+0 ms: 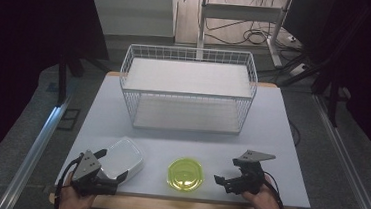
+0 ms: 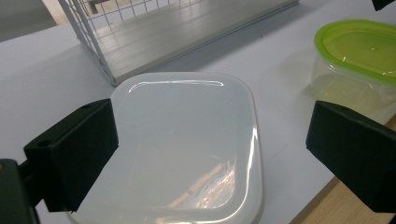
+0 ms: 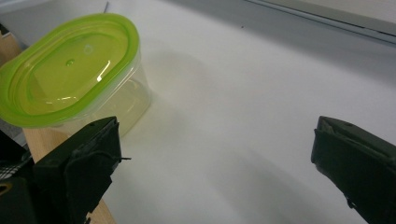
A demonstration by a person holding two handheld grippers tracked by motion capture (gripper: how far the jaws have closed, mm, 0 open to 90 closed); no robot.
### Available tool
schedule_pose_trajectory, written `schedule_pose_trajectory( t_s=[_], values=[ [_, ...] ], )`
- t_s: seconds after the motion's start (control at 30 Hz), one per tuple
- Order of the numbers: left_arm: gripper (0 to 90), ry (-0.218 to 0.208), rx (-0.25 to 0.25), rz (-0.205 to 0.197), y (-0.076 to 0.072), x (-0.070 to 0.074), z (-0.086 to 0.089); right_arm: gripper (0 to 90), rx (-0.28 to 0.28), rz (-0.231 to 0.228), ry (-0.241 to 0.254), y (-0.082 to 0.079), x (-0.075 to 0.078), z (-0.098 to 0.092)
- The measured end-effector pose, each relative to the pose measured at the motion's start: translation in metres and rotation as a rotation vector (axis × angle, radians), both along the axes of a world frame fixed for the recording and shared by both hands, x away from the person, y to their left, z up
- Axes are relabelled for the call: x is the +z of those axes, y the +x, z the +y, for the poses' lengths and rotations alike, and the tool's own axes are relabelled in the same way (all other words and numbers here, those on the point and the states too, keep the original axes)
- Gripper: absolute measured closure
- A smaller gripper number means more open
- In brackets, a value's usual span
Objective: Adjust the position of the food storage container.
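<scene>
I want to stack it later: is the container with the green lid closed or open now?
Closed. The green lid sits flat on the clear container, its rim covering the top edge all around in both gripper views. Whether it is snapped tight, cannot tell.

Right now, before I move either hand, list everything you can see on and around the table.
table: 1, pale grey top with a wooden front edge, centre of the high view
wire basket: 1, white, two-level with white shelf boards, far half of the table
flat lidded container: 1, translucent white, near left of the table, between the open jaws of the left hand-held gripper
oval container: 1, clear body with a lime-green lid, near centre, close to the front edge
cables: several, dark, on the floor beyond the table
left hand-held gripper: 1, black, near left, jaws open
right hand-held gripper: 1, black, near right, jaws open, beside the oval container
hands: 2, at the bottom edge, each holding a gripper
</scene>
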State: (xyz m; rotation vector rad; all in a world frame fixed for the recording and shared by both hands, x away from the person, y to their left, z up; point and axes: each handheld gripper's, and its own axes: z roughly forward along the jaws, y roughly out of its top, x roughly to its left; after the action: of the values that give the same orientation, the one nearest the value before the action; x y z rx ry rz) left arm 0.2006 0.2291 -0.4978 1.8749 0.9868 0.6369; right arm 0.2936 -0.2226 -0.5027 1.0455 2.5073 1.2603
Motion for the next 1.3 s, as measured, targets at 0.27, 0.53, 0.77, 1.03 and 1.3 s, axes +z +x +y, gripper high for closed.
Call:
schedule_pose_trajectory(
  t_s=[0.27, 0.53, 0.77, 1.03, 1.3],
  values=[
    [3.9, -0.015, 0.017, 0.038, 0.003, -0.005, -0.002, 0.8, 0.016, 0.005, -0.06, -0.003, 0.001, 0.006],
    [3.6, 0.011, 0.037, 0.049, 0.002, -0.005, -0.005, 7.4, 0.017, 0.047, -0.073, -0.004, -0.001, 0.01],
    [1.8, 0.005, 0.038, 0.064, 0.002, -0.006, -0.006, 18.0, 0.014, 0.033, -0.069, -0.005, 0.003, 0.012],
    [0.8, -0.019, 0.029, 0.053, 0.001, -0.006, -0.004, 42.3, 0.075, 0.001, -0.096, -0.006, 0.018, 0.021],
    [1.5, 0.002, 0.006, 0.048, 0.001, -0.007, -0.007, 76.9, 0.145, -0.067, -0.111, -0.009, 0.038, 0.039]
  ],
)
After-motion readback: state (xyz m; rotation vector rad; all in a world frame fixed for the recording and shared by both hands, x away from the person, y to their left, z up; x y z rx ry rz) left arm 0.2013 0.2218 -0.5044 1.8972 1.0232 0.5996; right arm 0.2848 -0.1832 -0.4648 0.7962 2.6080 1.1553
